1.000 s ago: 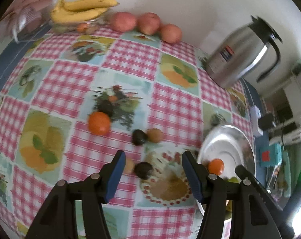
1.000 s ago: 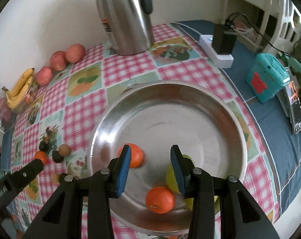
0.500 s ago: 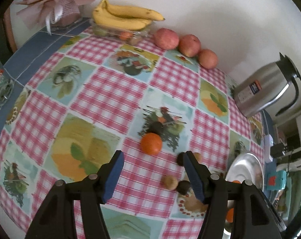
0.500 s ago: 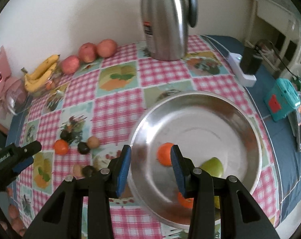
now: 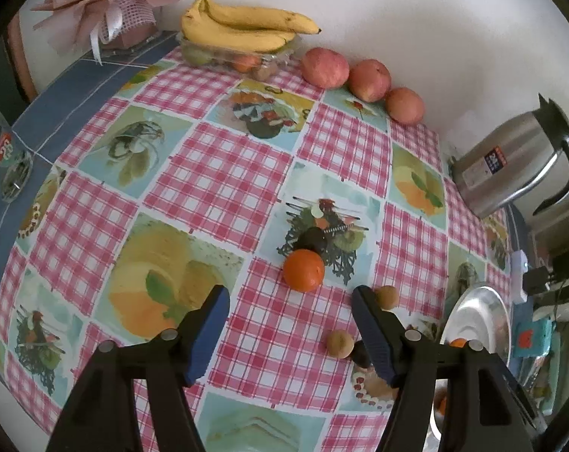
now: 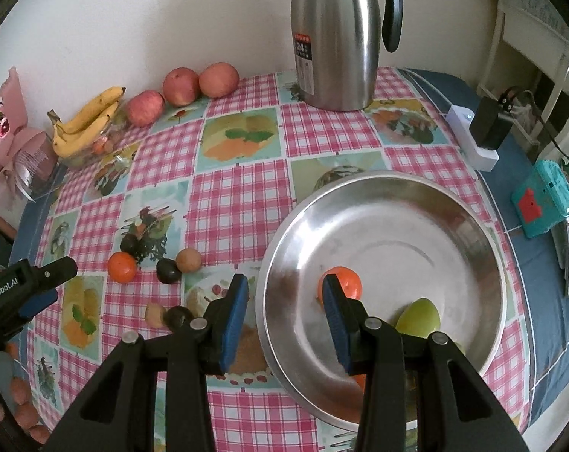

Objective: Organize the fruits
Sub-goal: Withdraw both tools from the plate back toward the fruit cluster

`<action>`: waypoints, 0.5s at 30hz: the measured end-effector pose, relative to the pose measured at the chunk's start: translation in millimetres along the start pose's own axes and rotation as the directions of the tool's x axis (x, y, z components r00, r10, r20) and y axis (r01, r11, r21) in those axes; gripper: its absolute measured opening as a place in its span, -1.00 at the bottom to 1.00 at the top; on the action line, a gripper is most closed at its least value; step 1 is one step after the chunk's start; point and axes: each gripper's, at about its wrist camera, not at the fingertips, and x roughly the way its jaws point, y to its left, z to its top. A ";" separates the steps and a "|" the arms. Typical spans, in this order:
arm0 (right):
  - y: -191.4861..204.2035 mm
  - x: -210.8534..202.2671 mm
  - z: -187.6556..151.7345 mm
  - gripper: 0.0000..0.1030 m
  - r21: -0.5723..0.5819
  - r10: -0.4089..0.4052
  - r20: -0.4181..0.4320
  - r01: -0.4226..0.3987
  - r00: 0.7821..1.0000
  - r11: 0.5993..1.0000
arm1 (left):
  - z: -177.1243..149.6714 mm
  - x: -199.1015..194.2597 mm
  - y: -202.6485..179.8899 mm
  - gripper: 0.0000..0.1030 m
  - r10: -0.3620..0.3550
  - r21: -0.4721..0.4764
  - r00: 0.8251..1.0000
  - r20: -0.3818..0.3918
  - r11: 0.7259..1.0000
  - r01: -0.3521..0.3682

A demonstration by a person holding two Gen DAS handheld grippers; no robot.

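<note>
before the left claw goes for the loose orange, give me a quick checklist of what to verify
1. Left claw empty: ok, nothing between its jaws, which are opening.
2. Orange free to lift: not ok, a dark fruit sits tight behind it.
3. Claw lined up on the orange: not ok, the orange lies beyond the fingertips.
4. Room in the metal bowl: ok, much bare metal.
5. Right claw out of the way: not ok, it hangs over the bowl's near rim, empty.
</note>
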 end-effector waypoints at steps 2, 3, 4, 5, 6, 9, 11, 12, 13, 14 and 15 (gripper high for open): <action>0.3 1.7 -0.5 -0.19 -0.001 -0.001 -0.004 0.001 1.000 1.000 | -0.4 1.5 -1.3 0.38 0.006 0.007 1.000 -0.004 1.000 -0.006; 0.3 3.0 -0.8 -0.19 -0.001 -0.001 -0.008 0.001 1.000 1.000 | -0.5 2.2 -1.6 0.38 0.008 0.009 1.000 -0.005 1.000 -0.008; 0.3 4.2 -1.2 -0.13 0.000 -0.002 -0.009 0.002 1.000 1.000 | -0.7 2.8 -2.0 0.38 0.010 0.011 1.000 -0.007 1.000 -0.010; 0.3 5.3 -1.5 0.11 0.000 -0.004 -0.011 0.004 1.000 1.000 | -1.0 3.4 -2.4 0.38 0.012 0.013 1.000 -0.009 1.000 -0.012; 0.3 6.3 -1.6 0.25 0.000 -0.006 -0.013 0.006 1.000 1.000 | -1.0 4.0 -2.6 0.38 0.014 0.014 1.000 -0.010 1.000 -0.014; 0.7 9.3 -1.8 0.44 0.002 -0.008 -0.021 0.008 1.000 1.000 | -0.8 6.1 -2.6 0.38 0.012 0.011 1.000 -0.019 1.000 -0.012; 1.1 10.6 -2.3 0.49 0.001 -0.009 -0.022 0.009 1.000 1.000 | -1.1 7.1 -2.8 0.38 0.007 0.010 1.000 -0.021 1.000 -0.006; 1.8 11.9 -2.8 0.55 -0.003 -0.017 -0.022 0.016 1.000 1.000 | -1.3 7.5 -3.3 0.38 0.008 0.011 1.000 -0.022 1.000 -0.007; 2.2 12.9 -3.4 0.71 -0.008 -0.024 -0.023 0.024 0.999 1.000 | -1.4 7.8 -3.8 0.38 0.010 0.012 1.000 -0.023 1.000 -0.010; 2.8 13.9 -3.9 0.77 -0.013 -0.033 -0.021 0.033 0.999 0.999 | -1.7 8.2 -4.5 0.38 0.014 0.014 1.000 -0.025 1.000 -0.014; 2.9 14.2 -4.4 0.77 -0.015 -0.037 -0.019 0.037 0.999 0.999 | -2.0 8.8 -5.3 0.38 0.017 0.016 0.999 -0.027 1.000 -0.016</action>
